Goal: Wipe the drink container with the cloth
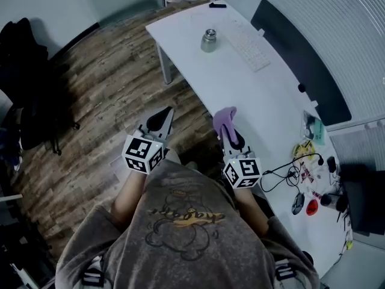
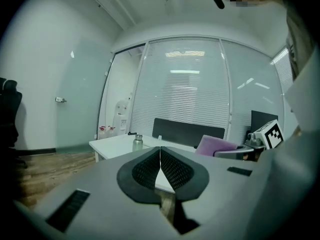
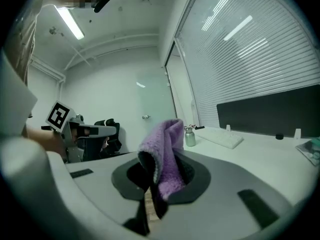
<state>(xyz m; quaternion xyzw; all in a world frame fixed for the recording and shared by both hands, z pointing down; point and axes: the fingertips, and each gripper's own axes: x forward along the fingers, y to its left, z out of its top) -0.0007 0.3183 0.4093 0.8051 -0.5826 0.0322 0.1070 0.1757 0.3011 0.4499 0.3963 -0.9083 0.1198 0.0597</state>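
- Lower left of centre in the head view: the left gripper (image 1: 162, 118) is held out over the wooden floor, just off the table edge. Its jaws are pressed together with nothing between them.
- Upper centre: the drink container, a small metal flask (image 1: 209, 41), stands upright on the white table (image 1: 198, 83), well apart from both grippers. Nothing touches it.
- Centre: a purple cloth (image 1: 225, 119) stands up in a loose fold from the right gripper (image 1: 230, 131), whose jaws are clamped on its lower part.
- Upper right of the flask: a white keyboard (image 1: 248, 44) lies near it.
- Judged step: carrying the cloth across to the flask; wiping has not begun.
- To do it well, both grippers likely need to reach far forward. The empty left one could open and steady the flask, since a light bottle may tip or slide under a push.
- Wipe with the free fold, not the jaw tips, and keep clear of the keyboard.
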